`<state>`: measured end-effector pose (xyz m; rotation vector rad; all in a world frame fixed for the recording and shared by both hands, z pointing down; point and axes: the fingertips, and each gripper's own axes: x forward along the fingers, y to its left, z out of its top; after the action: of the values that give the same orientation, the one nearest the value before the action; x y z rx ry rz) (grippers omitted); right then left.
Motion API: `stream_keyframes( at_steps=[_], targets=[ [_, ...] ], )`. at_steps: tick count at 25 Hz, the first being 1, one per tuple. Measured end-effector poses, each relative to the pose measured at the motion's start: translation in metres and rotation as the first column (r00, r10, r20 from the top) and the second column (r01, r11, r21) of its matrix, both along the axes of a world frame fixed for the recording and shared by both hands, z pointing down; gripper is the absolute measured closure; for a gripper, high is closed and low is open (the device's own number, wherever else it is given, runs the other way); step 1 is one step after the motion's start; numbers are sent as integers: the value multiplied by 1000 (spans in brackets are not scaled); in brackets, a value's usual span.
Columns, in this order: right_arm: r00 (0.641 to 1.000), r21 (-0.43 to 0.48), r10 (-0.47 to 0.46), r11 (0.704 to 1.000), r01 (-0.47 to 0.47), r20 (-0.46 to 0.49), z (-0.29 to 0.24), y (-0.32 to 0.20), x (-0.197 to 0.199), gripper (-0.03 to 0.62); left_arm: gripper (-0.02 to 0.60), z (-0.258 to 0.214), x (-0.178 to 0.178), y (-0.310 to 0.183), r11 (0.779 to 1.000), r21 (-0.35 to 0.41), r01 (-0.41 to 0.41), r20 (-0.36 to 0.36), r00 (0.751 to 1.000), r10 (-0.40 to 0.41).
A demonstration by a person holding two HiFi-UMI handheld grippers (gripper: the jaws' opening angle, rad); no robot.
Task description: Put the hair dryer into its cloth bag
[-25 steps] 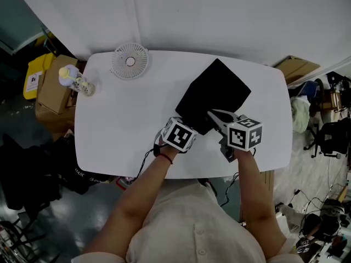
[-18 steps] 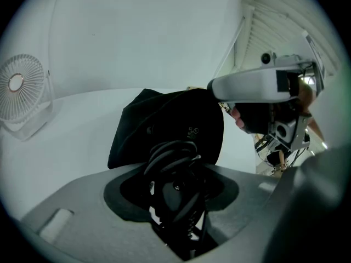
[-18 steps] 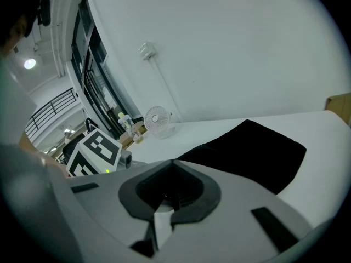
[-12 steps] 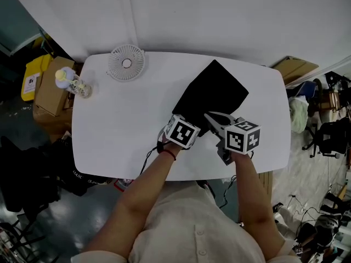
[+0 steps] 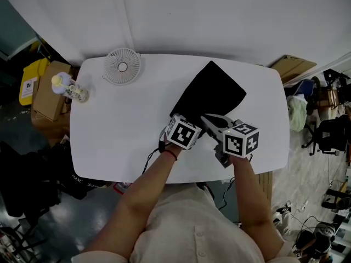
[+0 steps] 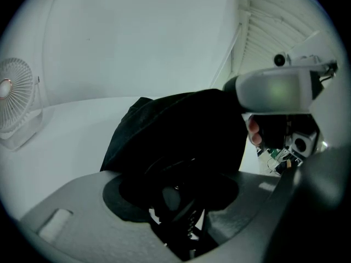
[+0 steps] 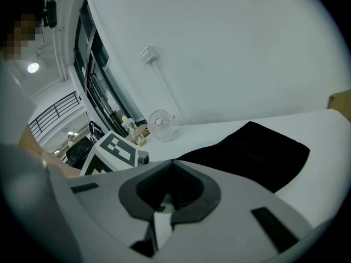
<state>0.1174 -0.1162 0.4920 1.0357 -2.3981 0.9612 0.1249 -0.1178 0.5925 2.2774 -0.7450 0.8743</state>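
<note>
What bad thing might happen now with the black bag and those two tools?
1. The dark hair dryer in the left tool is at the cloth bag's mouth. It might snag and shove the bag across the table instead of sliding in.
2. The right tool is shut by the bag's edge, but I cannot tell if it pinches cloth. If not, the mouth may flop closed.

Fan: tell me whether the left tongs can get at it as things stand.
Likely reachable: only bare table lies between the left tongs and the fan. But the tongs seem to hold a dark thing at the cloth bag's mouth.
</note>
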Motion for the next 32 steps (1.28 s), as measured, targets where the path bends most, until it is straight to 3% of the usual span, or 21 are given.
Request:
stream_keyframes(
  at_steps=[6,16,20,23,27,32],
  targets=[
    [1000,-10,-1,1000,1,1,3,1,1,574,368,4,2,-6,1000,31,6,15,1000,-6],
    [1000,-33,2,999,-3,-11,13,-3,2,574,368,27,-5,-9,996,78,-39,111,993,31],
    [1000,-41,1,999,-1,-16,15,-2,1,574,364,41,-10,-2,995,65,-69,222,974,53],
    [1000,-47,3,999,-4,-20,18,-2,2,574,353,40,-13,-2,986,132,-100,270,961,61],
    [1000,-51,11,999,-12,-22,20,-2,4,574,334,33,-14,0,968,207,-139,263,961,82],
    [1000,-53,15,998,-16,-23,21,-3,4,574,334,19,-20,2,951,279,-133,212,974,74]
  ],
)
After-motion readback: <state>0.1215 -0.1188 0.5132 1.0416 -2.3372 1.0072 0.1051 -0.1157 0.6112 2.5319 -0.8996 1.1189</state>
